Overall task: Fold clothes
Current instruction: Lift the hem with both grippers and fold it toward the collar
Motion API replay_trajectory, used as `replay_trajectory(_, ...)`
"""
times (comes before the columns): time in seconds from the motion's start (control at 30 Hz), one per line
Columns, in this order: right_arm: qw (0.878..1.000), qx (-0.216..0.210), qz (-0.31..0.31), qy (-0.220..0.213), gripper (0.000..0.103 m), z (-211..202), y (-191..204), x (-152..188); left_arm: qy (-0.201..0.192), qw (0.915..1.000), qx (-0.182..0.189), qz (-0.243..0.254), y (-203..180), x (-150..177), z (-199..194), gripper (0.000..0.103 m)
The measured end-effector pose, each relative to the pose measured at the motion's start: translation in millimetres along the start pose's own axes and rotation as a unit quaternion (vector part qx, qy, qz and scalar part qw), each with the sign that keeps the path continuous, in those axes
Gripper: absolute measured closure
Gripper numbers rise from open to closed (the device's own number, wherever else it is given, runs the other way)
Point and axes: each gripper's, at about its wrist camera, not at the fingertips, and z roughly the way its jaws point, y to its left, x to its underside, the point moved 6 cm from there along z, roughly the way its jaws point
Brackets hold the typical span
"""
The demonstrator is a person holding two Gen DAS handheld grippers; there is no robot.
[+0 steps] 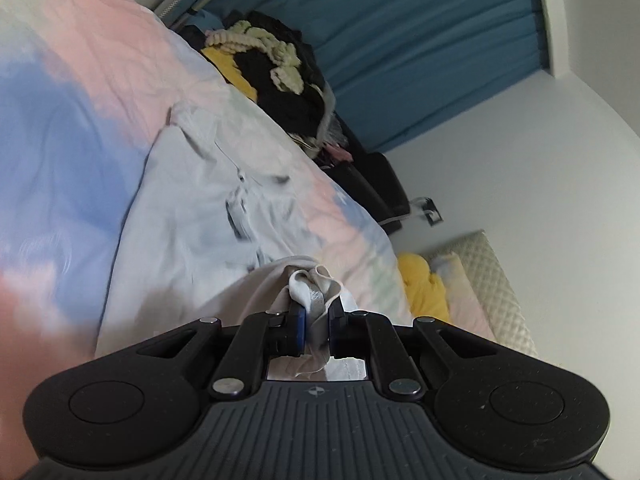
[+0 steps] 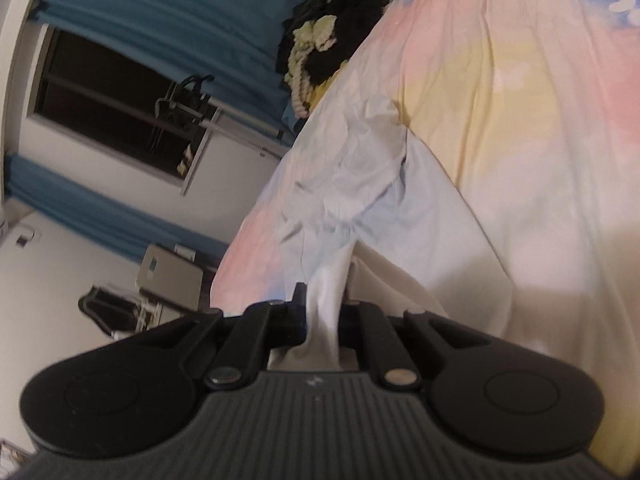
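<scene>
A pale blue-grey shirt (image 1: 192, 216) lies spread on a bed with a pastel pink, blue and yellow cover (image 1: 68, 92). My left gripper (image 1: 316, 316) is shut on a bunched edge of the shirt, and cloth bulges out past its blue pads. In the right wrist view the same shirt (image 2: 360, 184) stretches away over the bed cover (image 2: 520, 100). My right gripper (image 2: 324, 312) is shut on another part of its edge, and a white fold runs between the jaws. Both views are tilted and somewhat blurred.
A heap of dark, yellow and cream clothes (image 1: 276, 68) sits at the far end of the bed, in front of a blue curtain (image 1: 420, 40). A yellow cloth (image 1: 420, 284) and a quilted pad (image 1: 492, 276) lie by the white wall. A dark window (image 2: 120, 100) and a black chair (image 2: 112, 312) stand beside the bed.
</scene>
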Motion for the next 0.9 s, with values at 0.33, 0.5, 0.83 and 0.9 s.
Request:
replay_trajectory(0.33,0.996,0.051,0.058,0.039,0.096,123,-72,-56,0.024,0.998,-0.042,-0.041,79,-52,125,0.091)
replay_trajectory(0.5,0.994,0.056,0.069,0.067,0.096,149,-97,-58,0.037,0.9964,-0.066,-0.039,107,-58,153,0.091)
replay_trajectory(0.83,0.998,0.008,-0.002,0.06,0.046,121,-72,-68,0.033,0.9967,-0.064,0.037,87,-56,139,0.058)
replay_trajectory(0.9,0.998,0.012,-0.047,0.03,0.044,100,-57,-70,0.002,0.9942,-0.076,0.077,73,-55,121,0.044)
